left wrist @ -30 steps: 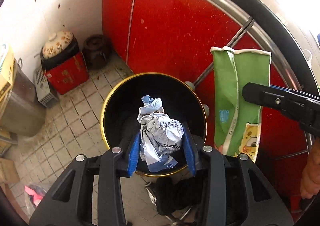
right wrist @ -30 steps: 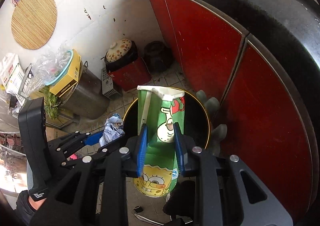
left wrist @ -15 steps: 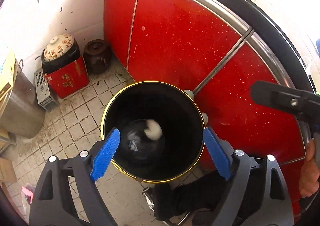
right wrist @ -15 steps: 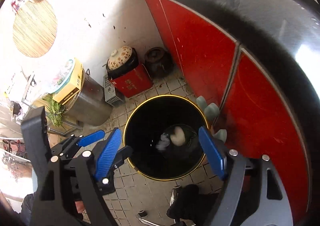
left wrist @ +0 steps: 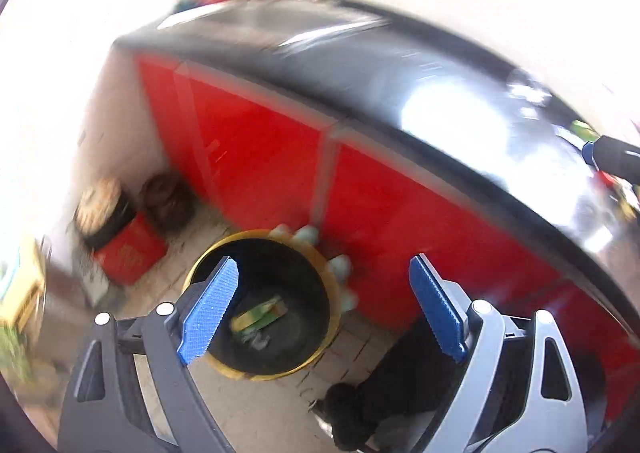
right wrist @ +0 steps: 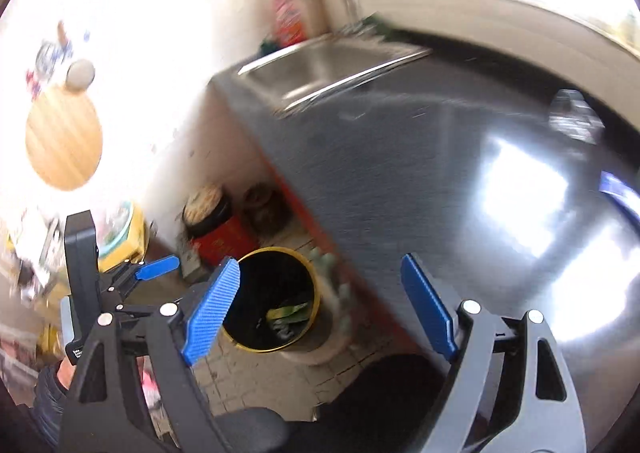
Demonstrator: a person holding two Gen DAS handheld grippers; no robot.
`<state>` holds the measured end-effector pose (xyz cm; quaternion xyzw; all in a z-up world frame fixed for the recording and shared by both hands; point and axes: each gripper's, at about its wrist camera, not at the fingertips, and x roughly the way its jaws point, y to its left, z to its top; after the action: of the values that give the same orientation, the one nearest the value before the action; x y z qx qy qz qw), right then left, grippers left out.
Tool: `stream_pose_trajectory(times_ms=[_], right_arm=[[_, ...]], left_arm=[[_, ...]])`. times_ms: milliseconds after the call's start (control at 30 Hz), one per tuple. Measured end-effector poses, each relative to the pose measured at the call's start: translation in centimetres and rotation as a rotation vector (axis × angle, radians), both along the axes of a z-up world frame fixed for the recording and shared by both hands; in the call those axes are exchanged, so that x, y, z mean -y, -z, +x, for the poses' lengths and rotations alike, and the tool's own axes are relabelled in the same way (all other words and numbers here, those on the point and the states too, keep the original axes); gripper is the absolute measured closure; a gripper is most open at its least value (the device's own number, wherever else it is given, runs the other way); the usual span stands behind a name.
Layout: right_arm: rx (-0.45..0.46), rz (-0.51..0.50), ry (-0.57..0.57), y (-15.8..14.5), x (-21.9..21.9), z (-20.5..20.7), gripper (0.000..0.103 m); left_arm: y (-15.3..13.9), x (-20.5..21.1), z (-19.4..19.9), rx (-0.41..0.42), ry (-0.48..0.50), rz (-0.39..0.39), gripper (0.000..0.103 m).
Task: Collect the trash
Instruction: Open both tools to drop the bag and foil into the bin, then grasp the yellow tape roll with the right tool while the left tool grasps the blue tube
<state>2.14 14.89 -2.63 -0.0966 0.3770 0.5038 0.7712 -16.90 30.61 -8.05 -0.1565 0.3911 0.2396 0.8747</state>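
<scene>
A black trash bin with a yellow rim [left wrist: 338, 285] stands on the tiled floor beside the red cabinet; it also shows in the right wrist view [right wrist: 316, 289]. The green carton [left wrist: 260, 316] lies at its bottom, with the crumpled foil wrapper [left wrist: 256, 340] beside it; the carton also shows in the right wrist view [right wrist: 289, 311]. My left gripper [left wrist: 322, 309] is open and empty, high above the bin. My right gripper [right wrist: 318, 313] is open and empty, raised above the bin and counter edge. Both views are motion-blurred.
Red cabinet doors [left wrist: 260, 157] carry a glossy black countertop [right wrist: 440, 181] with a steel sink [right wrist: 320, 65]. A lidded pot on a red box [left wrist: 120, 237] and a brown jar [left wrist: 168, 199] sit in the corner. A crumpled clear wrapper [right wrist: 576, 117] lies on the counter.
Both grippers opened and dropped the foil wrapper and green carton into the bin. Both have since risen and tilted up toward the countertop.
</scene>
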Motion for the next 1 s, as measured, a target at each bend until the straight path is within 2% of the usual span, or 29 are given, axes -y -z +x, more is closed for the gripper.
stream_pose_trajectory(times_ms=[133, 267, 367, 433, 500, 600, 700, 867, 1000], right_arm=[[0.081, 0.026, 0.225, -3.4, 11.2, 3.2, 0.022], [0.090, 0.028, 0.453, -5.0, 22.3, 6.0, 0.021], [0.094, 0.025, 0.605, -5.4, 29.4, 7.0, 0.021], [0.103, 0.031, 0.681, -5.5, 33.0, 7.1, 0.021], [0.109, 0.033, 0.729, -5.4, 35.7, 7.1, 0.021], [0.117, 0.028, 0.771, -5.5, 38.1, 7.6, 0.021], [0.119, 0.019, 0.782, -5.0, 38.7, 7.5, 0.021], [0.098, 0.008, 0.760, -4.3, 38.2, 8.8, 0.021], [0.075, -0.013, 0.738, -3.2, 37.4, 10.7, 0.021]], left_arm=[[-4.5, 6.2, 5.4, 0.067, 0.170, 0.053, 0.018], [-8.2, 13.5, 10.7, 0.147, 0.370, 0.063, 0.011], [-9.5, 19.5, 14.1, 0.170, 0.509, 0.079, 0.008], [-9.9, 22.7, 16.1, 0.163, 0.564, 0.100, 0.008], [-9.8, 25.1, 17.2, 0.151, 0.604, 0.088, 0.008], [-9.6, 27.0, 18.3, 0.132, 0.644, 0.068, 0.008], [-9.4, 27.8, 19.7, 0.114, 0.661, 0.092, 0.008], [-9.0, 27.1, 21.9, 0.084, 0.671, 0.108, 0.008], [-7.9, 26.6, 25.0, 0.054, 0.744, 0.116, 0.008]])
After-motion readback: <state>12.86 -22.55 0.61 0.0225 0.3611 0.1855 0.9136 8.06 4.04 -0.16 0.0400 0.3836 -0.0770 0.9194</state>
